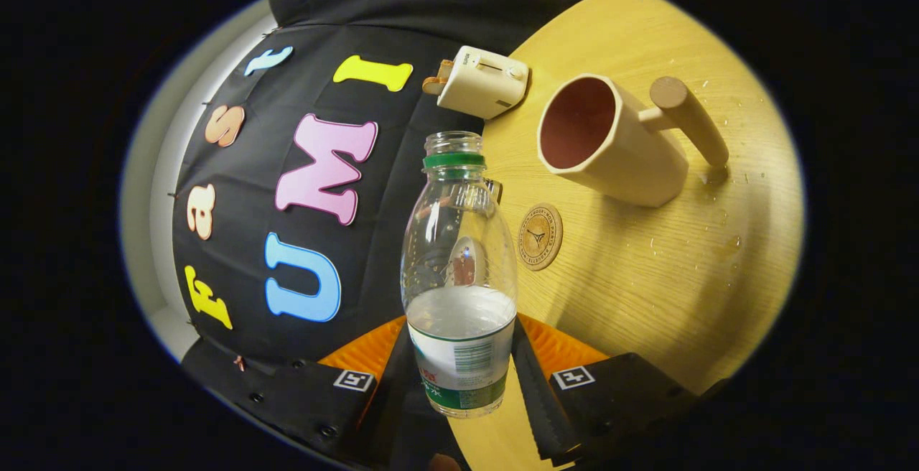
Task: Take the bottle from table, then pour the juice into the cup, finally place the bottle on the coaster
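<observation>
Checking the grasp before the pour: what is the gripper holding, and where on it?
The gripper holds the bottle, fingers pressing its labelled lower body.

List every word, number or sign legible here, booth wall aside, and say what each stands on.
None can be quoted.
Clear plastic bottle, white and green label: print and barcode too small to read. The gripper is shut on this bottle.
Round brown coaster: lettering ringed round an emblem, too blurred.
Cream toaster: small mark, too blurred.
Square black-and-white markers on the gripper: patterns, not words.
</observation>
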